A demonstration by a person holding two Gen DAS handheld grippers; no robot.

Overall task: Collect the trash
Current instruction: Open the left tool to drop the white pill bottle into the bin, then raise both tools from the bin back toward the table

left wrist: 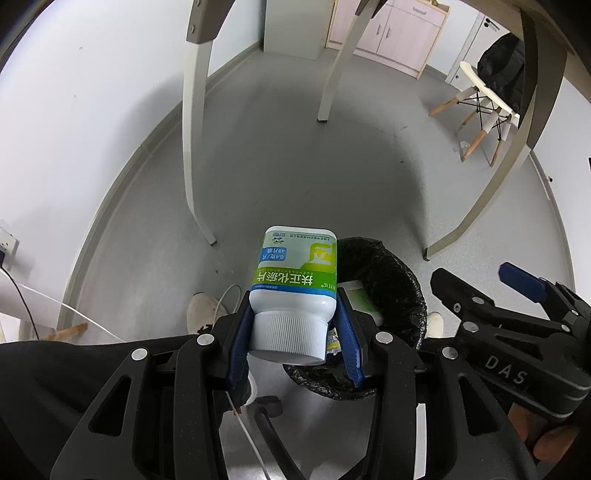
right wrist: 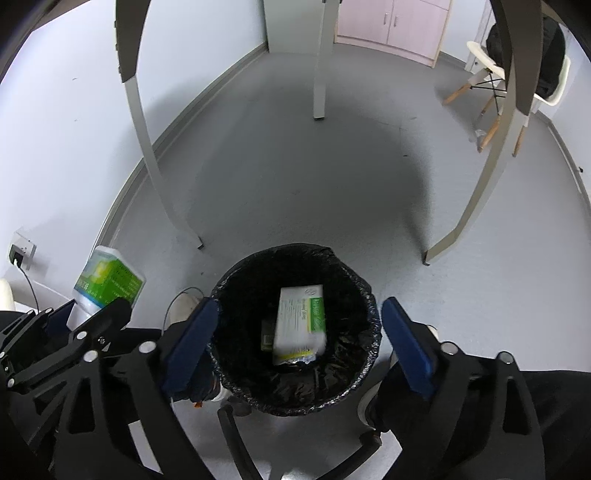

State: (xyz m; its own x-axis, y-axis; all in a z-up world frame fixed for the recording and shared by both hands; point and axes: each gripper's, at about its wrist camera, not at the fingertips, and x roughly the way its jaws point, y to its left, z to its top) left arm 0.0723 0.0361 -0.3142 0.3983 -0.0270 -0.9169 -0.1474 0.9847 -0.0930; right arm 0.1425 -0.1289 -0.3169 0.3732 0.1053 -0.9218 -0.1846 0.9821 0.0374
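My left gripper [left wrist: 293,325] is shut on a white pill bottle [left wrist: 293,280] with a green label, gripped near its ribbed cap, cap toward the camera. It hangs just left of a bin lined with a black bag [left wrist: 391,284]. In the right wrist view the bin [right wrist: 295,398] sits on the floor below my right gripper [right wrist: 299,332], which is open and empty above it. A white and green box [right wrist: 301,319] lies inside the bin. The bottle [right wrist: 109,282] and the left gripper [right wrist: 66,321] show at the left. The right gripper [left wrist: 517,295] shows at the right of the left wrist view.
Grey floor under a table with pale legs [right wrist: 147,147] [right wrist: 319,74] [right wrist: 476,206]. A wall with a socket and cable [right wrist: 20,254] is at the left. A chair [right wrist: 513,85] with a dark bag and a pink cabinet [right wrist: 391,26] stand far back. A white shoe [left wrist: 201,308] is near the bin.
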